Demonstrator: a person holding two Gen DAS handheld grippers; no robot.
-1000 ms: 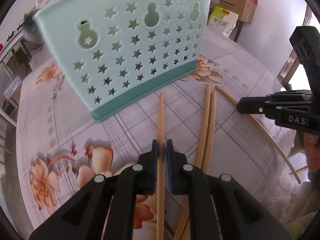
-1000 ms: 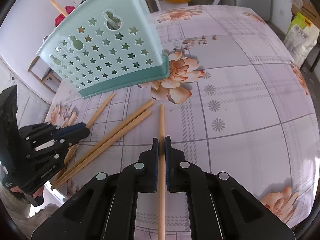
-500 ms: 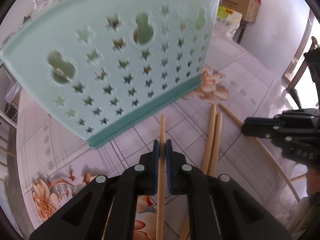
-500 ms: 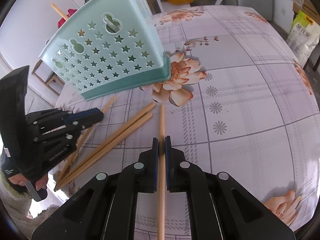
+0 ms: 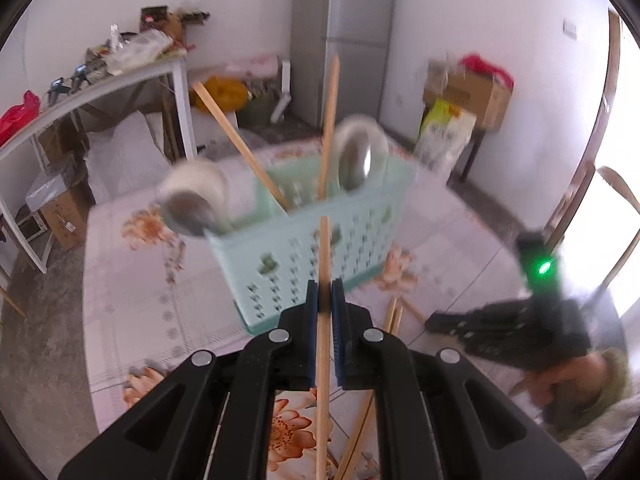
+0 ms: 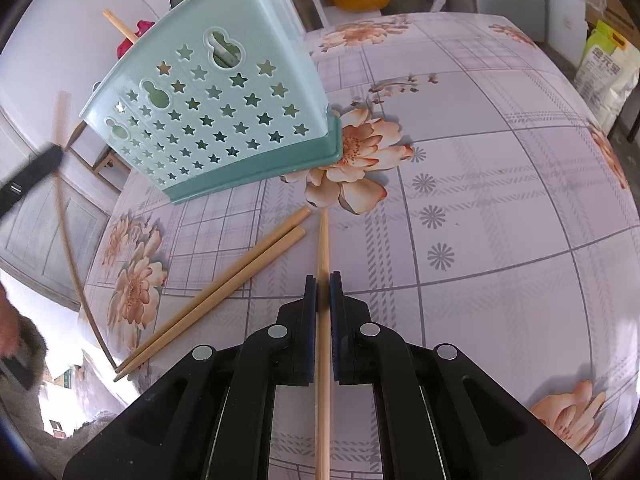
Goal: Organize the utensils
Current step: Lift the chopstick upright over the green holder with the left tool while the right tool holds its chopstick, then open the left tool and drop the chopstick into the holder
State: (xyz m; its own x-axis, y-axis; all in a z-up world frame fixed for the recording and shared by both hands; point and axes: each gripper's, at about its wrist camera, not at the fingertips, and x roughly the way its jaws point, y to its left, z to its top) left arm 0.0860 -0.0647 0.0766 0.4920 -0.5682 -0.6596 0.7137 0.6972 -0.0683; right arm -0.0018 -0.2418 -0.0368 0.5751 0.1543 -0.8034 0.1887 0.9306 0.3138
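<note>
Floral-clothed table (image 6: 480, 128) carries a teal basket (image 6: 224, 120) and seemingly two loose chopsticks (image 6: 216, 292).

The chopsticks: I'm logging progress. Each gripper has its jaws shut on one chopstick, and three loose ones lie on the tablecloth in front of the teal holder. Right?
Not quite: only two loose chopsticks lie on the tablecloth in front of the teal holder, as the right wrist view shows. The rest holds: the left gripper and the right gripper each have jaws shut on one chopstick.

One basket (image 6: 224, 92), five chopsticks (image 6: 323, 264), two spoons (image 5: 362, 158), two tools (image 6: 323, 292)
</note>
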